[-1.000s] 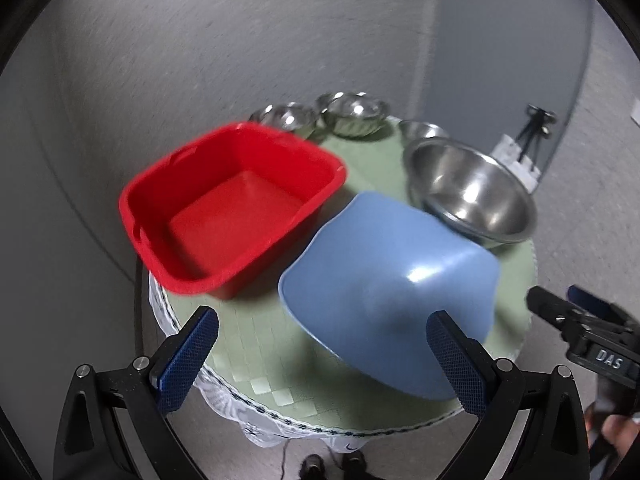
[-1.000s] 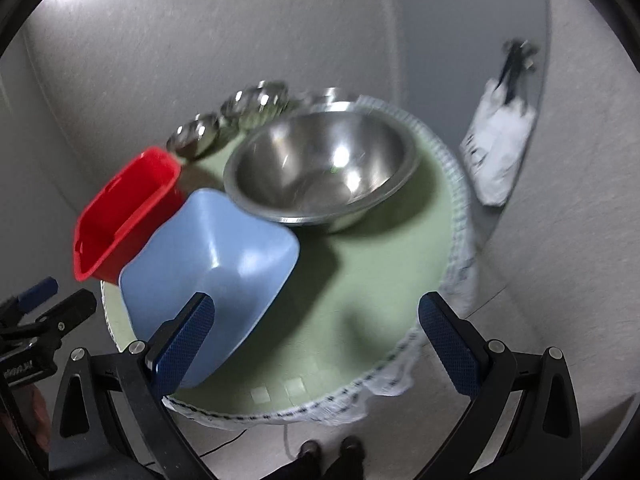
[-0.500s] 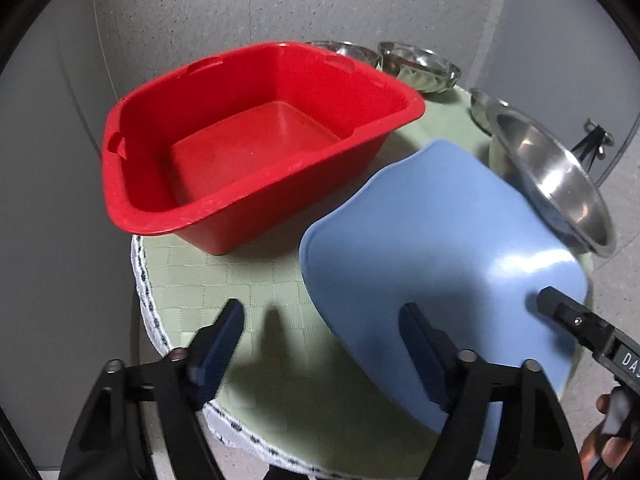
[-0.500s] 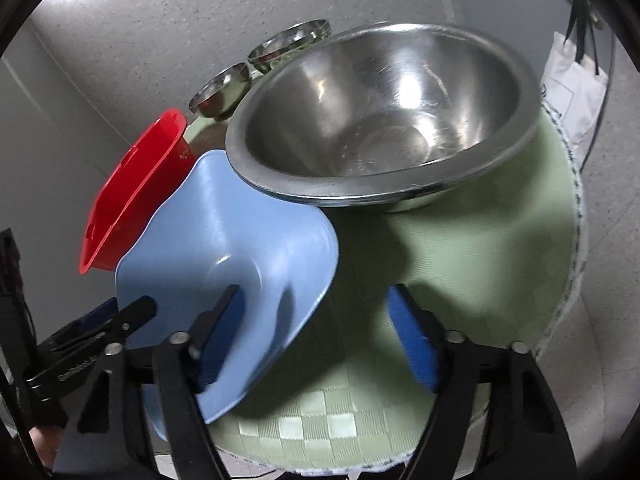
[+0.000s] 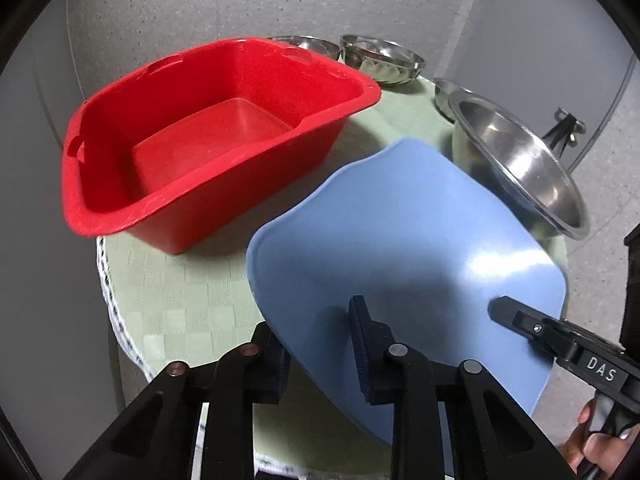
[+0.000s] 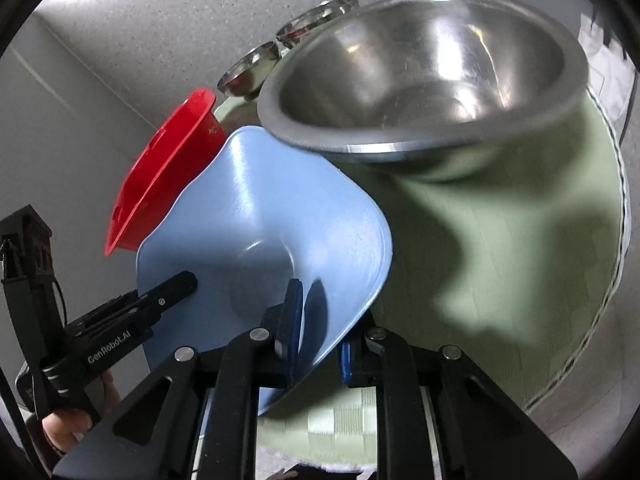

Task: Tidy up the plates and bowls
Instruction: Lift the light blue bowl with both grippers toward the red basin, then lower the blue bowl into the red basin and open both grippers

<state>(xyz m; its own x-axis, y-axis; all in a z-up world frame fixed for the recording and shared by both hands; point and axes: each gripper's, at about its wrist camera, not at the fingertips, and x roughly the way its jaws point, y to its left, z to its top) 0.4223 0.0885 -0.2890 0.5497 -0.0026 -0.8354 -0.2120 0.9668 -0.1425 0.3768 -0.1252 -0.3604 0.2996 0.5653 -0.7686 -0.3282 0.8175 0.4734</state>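
A blue square plastic bowl [image 5: 416, 240] lies on the round green-clothed table [image 5: 180, 292], tilted up at its near side. My left gripper [image 5: 320, 344] is shut on the bowl's near-left rim, one pad inside and one under it. My right gripper [image 6: 320, 324] is shut on the bowl's [image 6: 260, 220] near-right rim. A red plastic tub [image 5: 216, 136] stands empty at the left. A large steel bowl [image 6: 424, 76] stands behind the blue bowl and overhangs its far edge.
Two small steel bowls [image 5: 380, 60] [image 5: 308, 46] stand at the table's far edge behind the tub, and another small steel bowl [image 5: 444, 96] sits behind the large one. Grey walls close in behind. A white bag [image 6: 608, 60] hangs at the right.
Both grippers moved in and down onto the blue bowl and closed on its rim from open. The bowl's near side now sits between both pairs of pads.
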